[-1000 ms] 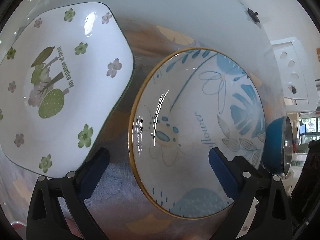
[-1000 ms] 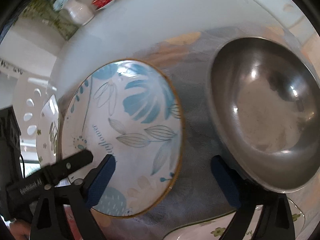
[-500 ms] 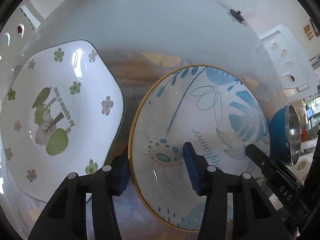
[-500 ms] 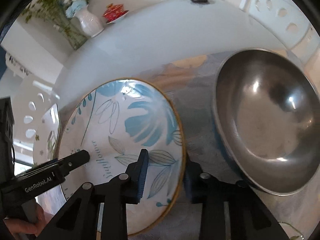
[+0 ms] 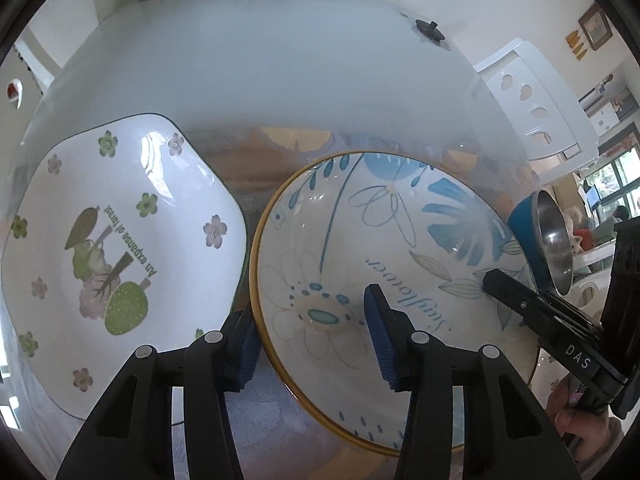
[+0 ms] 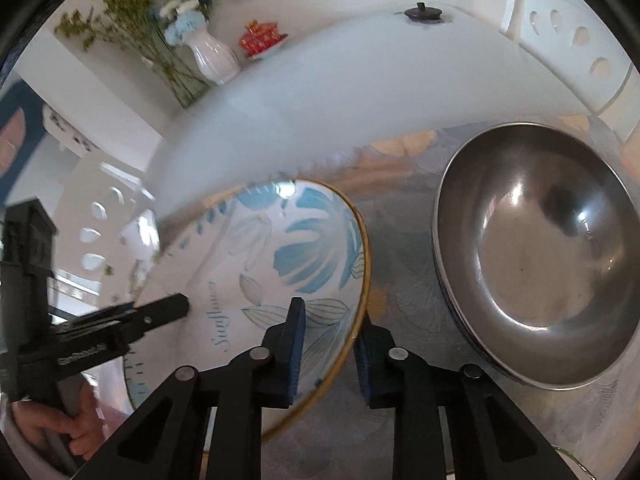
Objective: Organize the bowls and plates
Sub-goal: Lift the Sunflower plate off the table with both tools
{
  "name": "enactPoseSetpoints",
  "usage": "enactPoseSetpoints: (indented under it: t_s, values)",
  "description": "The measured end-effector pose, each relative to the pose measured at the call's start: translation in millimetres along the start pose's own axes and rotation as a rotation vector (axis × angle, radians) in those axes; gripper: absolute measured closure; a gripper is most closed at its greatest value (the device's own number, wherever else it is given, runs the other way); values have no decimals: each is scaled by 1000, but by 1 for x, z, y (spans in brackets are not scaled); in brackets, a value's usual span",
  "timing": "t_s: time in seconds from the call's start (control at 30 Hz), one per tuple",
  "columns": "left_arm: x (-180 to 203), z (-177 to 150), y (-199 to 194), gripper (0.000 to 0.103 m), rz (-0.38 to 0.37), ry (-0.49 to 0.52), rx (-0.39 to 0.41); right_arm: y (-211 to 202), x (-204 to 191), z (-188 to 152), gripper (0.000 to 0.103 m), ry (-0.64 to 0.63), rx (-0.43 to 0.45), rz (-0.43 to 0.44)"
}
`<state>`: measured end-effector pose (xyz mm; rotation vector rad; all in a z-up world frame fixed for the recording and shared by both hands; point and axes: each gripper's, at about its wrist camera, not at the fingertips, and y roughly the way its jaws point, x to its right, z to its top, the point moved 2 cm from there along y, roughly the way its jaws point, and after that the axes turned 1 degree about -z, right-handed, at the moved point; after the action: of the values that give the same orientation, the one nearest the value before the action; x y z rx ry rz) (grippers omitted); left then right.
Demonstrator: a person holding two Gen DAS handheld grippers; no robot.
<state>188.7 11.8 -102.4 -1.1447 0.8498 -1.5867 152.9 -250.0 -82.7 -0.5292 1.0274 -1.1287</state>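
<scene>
- Blue-flowered bowl [image 5: 400, 272], yellow rim, the word "Sunflower" printed inside, sits on a patterned cloth [image 6: 404, 248] on the white tabletop [image 5: 248, 64]. It lies between the two other dishes.
- Left tongs [image 5: 312, 340]: clamped across the bowl's near-left rim. One blue pad [image 5: 380, 340] is inside the bowl, the other outside against the wall. The jaws stand part-way apart, with the bowl wall between them.
- Right tongs [image 6: 328, 344]: clenched on the opposite rim of the same bowl, one pad inside, one outside; jaws almost together with only the rim between them.
- In the left wrist view the right tongs enter from the right edge, with a hand [image 5: 580, 428] on the handle. In the right wrist view the left tongs enter from the left edge, also hand-held.
- White plate [image 5: 120, 256] with angled corners, green and pink flowers, the text "An expanse of forest": on the bowl's left, edges very near; cannot tell whether they touch.
- Steel bowl [image 6: 536, 256] with a blue outside: on the sunflower bowl's right, apart from it, empty, upright on the cloth.
- Far end of tabletop: white vase [image 6: 212, 56] with flowers, small red dish [image 6: 262, 40], a dark knobbed lid [image 6: 422, 12].
- White chair back [image 5: 532, 100] with cut-out holes stands beside the tabletop.
</scene>
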Motion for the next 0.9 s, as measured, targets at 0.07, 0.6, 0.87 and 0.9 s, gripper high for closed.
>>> enactPoseSetpoints:
  t_s: [0.07, 0.6, 0.87, 0.9]
  values:
    - [0, -4, -4, 59, 5, 13, 12, 0, -3, 0, 82, -14, -3, -1]
    - [0, -22, -58, 59, -31, 20, 86, -42, -16, -8, 82, -33, 42, 26]
    - [3, -45, -92, 59, -38, 29, 121, -73, -33, -26, 82, -42, 68, 39]
    - [2, -50, -98, 59, -39, 28, 126, -77, -35, -29, 82, -45, 71, 39]
